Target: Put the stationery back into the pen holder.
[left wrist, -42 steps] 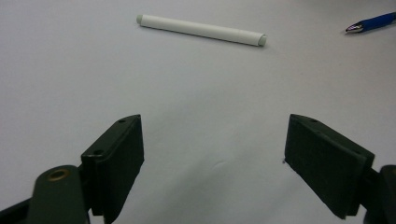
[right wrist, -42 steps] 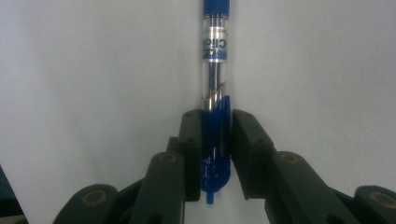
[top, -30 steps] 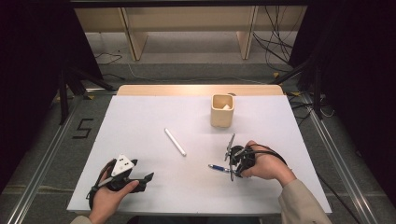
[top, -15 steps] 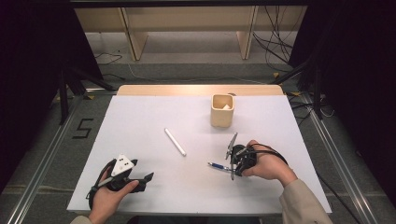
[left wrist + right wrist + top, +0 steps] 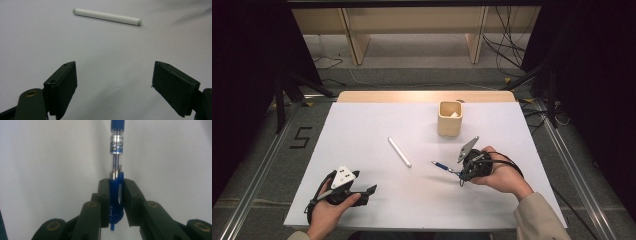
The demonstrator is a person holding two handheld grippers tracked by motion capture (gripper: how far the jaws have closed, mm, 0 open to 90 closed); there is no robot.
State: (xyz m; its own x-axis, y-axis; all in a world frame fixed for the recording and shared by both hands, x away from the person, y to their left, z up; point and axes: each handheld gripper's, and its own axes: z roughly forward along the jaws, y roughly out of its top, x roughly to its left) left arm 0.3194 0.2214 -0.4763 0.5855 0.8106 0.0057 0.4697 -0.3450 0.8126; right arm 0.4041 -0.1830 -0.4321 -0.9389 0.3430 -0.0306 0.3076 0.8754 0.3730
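My right gripper (image 5: 460, 173) is at the table's right front, shut on the clip end of a blue pen (image 5: 441, 165). The pen sticks out to the left, with its shadow on the table beneath it. In the right gripper view the two jaws (image 5: 116, 183) pinch the blue pen (image 5: 116, 145), whose clear barrel points away from me. A white marker (image 5: 399, 152) lies loose near the table's middle. My left gripper (image 5: 371, 190) rests at the front left, open, with nothing between its jaws. The left gripper view has the white marker (image 5: 107, 16) lying crosswise well beyond the open gripper (image 5: 113, 75).
A beige square cup (image 5: 450, 118) stands at the back right of the white table (image 5: 362, 125), with something pale inside it. Shelving legs and cables are on the floor behind the table. Metal rails run along both sides.
My right gripper has shifted slightly away from the front edge, carrying the pen with it. The left gripper and the white marker have not moved.
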